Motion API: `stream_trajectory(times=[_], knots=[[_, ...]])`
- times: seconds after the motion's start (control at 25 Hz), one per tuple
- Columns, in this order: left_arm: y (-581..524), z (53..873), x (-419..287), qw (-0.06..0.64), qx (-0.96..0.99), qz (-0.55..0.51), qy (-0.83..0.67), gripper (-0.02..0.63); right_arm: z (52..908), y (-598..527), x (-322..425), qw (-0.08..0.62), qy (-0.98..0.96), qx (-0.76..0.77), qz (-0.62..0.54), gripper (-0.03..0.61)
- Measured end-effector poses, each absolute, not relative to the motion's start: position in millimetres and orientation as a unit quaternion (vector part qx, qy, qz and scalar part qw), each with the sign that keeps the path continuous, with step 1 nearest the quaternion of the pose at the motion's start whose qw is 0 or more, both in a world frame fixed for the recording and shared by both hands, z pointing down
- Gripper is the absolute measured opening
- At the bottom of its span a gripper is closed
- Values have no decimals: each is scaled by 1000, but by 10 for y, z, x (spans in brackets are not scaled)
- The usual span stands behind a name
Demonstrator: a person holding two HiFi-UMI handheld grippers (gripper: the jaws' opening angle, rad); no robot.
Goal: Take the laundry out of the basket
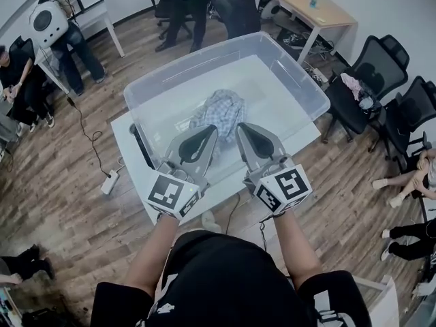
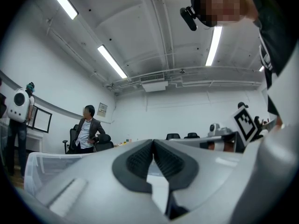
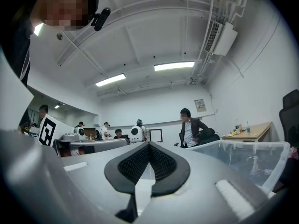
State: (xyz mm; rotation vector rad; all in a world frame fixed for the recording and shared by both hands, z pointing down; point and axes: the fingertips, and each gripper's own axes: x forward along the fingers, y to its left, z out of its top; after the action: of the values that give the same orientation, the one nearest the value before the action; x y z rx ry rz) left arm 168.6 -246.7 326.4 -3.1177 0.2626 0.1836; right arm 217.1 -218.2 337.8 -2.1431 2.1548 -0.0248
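Presently: approach stage, nothing lifted yet. Left claw [image 1: 204,138] and right claw [image 1: 246,136] hang side by side near the front wall of the clear plastic bin [image 1: 300,80]. Both are pressed together and empty, with no cloth between the pads. The checked garment [image 1: 221,111] lies bunched on the bin floor, about mid-bin, just beyond the claw tips. The bin sits on a white tabletop [image 1: 126,135]. Judged next: spread one claw, clear the front wall, dip onto the bunch, pinch a fold, lift over the rim.
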Motion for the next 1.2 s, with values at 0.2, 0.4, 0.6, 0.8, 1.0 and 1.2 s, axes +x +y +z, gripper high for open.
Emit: stream_trajectory(times=[0.2,0.4,0.6,0.8,1.0,1.2], knots=[[-2664,3273,1714,-4,-995,63,79,9,3416,-2361,2225,49,702,-711,-11,0],[-2776,3347,1718,-11,-995,65,74,9,3455,-2493,2236,41,698,-715,-12,0],[-2881,3433,1715,-18,-995,58,79,9,3495,-2620,2236,41,700,-713,-18,0],[-2992,3411,1725,-20,-994,63,92,9,3506,-2747,2250,34,709,-705,-19,0],[-3097,3443,1750,-23,-991,61,121,9,3552,-2860,2342,33,721,-691,-26,0],[-3186,3433,1787,-21,-985,60,158,9,3544,-3016,2472,15,743,-669,-22,0]])
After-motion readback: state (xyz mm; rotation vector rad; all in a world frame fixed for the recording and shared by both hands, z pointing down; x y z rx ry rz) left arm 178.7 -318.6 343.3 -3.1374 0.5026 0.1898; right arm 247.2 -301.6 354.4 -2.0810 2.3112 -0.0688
